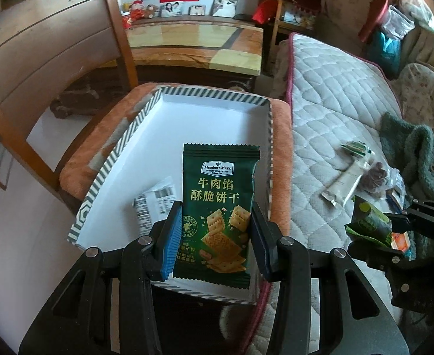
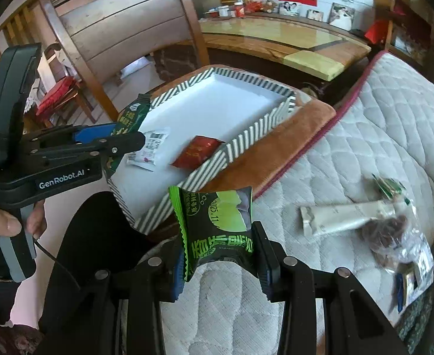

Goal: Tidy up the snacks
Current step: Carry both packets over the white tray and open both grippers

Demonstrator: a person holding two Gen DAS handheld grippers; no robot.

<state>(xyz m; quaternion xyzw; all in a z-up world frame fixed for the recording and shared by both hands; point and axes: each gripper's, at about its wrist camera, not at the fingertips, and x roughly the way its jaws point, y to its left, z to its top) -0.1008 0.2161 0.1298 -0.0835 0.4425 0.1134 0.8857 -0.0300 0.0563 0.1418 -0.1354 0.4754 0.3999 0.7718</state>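
Observation:
My left gripper (image 1: 214,233) is shut on a dark green cracker packet (image 1: 220,204) and holds it over the near end of the striped box (image 1: 122,145), which has a white floor. A small white packet (image 1: 154,204) lies in the box. In the right wrist view the box (image 2: 246,142) also holds a red packet (image 2: 197,151) and the white packet (image 2: 150,148). My right gripper (image 2: 220,260) is shut on a black and bright green snack packet (image 2: 217,224), above the mattress just right of the box. It also shows in the left wrist view (image 1: 368,224).
The box rests on an orange cushion (image 1: 282,153) beside a quilted mattress (image 2: 379,136). More snacks lie on the mattress: a long white packet (image 2: 344,216), a small green one (image 2: 390,188) and a clear bag of brown pieces (image 2: 394,236). A wooden chair (image 2: 122,29) and table (image 2: 276,41) stand behind.

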